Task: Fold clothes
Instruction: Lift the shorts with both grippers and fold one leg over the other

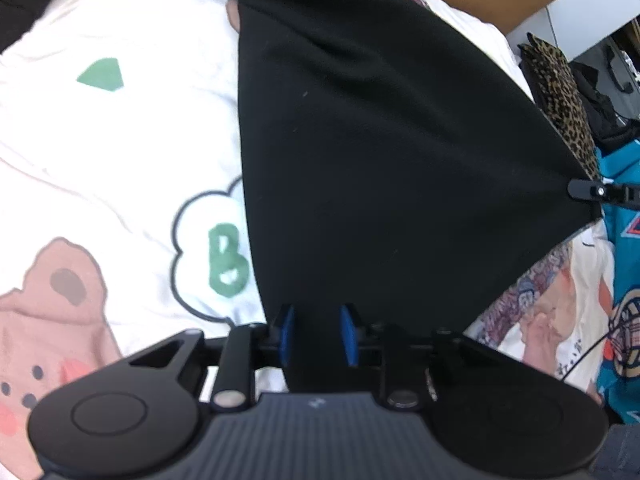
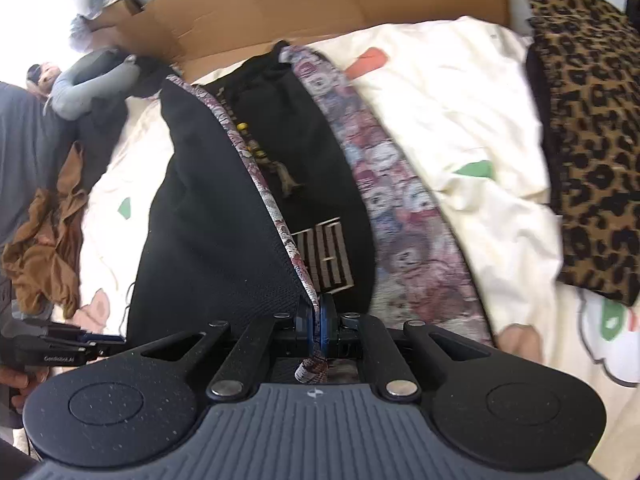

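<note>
Black garment (image 1: pixel 380 152) with patterned trim, held taut above the white printed bedsheet (image 1: pixel 120 152). Left gripper (image 1: pixel 318 334): blue fingers (image 1: pixel 286 334) partly apart, black fabric lying between them. Right gripper (image 2: pixel 317 330): fingers pressed together on the trimmed edge. Leopard-print cloth (image 2: pixel 592 140) lies far right.

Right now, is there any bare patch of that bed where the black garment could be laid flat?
Some. Open cream bedsheet shows between the patterned-trim black garment and the leopard-print cloth. In the left view, printed sheet lies bare left of the garment, around the green B. It is crowded elsewhere: a brown cloth heaped on one edge, a teal jersey on the other.
</note>
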Demonstrator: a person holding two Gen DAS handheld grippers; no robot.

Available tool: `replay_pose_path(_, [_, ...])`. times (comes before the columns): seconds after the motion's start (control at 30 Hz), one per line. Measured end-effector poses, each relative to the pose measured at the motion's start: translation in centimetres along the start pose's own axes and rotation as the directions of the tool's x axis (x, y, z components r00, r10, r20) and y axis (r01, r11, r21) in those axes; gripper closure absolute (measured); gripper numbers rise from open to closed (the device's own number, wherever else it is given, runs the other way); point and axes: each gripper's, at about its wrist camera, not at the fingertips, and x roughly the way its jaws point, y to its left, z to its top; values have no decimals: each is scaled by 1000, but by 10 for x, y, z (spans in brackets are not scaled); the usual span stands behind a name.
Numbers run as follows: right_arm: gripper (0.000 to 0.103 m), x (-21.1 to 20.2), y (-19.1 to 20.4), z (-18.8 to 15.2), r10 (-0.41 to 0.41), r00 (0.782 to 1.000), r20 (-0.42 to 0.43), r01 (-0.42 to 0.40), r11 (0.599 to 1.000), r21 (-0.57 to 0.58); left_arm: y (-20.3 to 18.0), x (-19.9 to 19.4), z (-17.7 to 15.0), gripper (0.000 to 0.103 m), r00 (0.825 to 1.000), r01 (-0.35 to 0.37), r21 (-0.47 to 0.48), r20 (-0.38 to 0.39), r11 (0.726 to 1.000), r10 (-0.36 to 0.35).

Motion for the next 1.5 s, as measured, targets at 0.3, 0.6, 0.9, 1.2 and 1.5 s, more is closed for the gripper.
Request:
replay_pose_path(0.3, [103, -7, -29, -5, -93, 996, 2, 92, 994, 52, 17, 22, -11, 71, 991, 102, -107, -77, 989, -111])
replay_pose_path(0.6, [103, 14, -63, -21, -143, 989, -42, 147, 980, 132, 23, 47, -21, 67, 964, 223, -183, -107, 957, -245])
replay_pose_path(0.9, [102, 16, -69, -24, -159, 986, -46, 164, 977, 137, 28, 48, -17, 101, 950, 265, -202, -111, 943, -291])
replay_pose_path(1.2, [102, 8, -67, -23, -156, 987, -33, 159, 981, 114, 37, 14, -21, 102, 937, 318, -142, -107, 938, -334])
replay_pose_path(1.5, [102, 1, -84, -28, -179, 983, -41, 183, 971, 154, 15, 32, -13, 102, 930, 335, -97, -126, 937, -346])
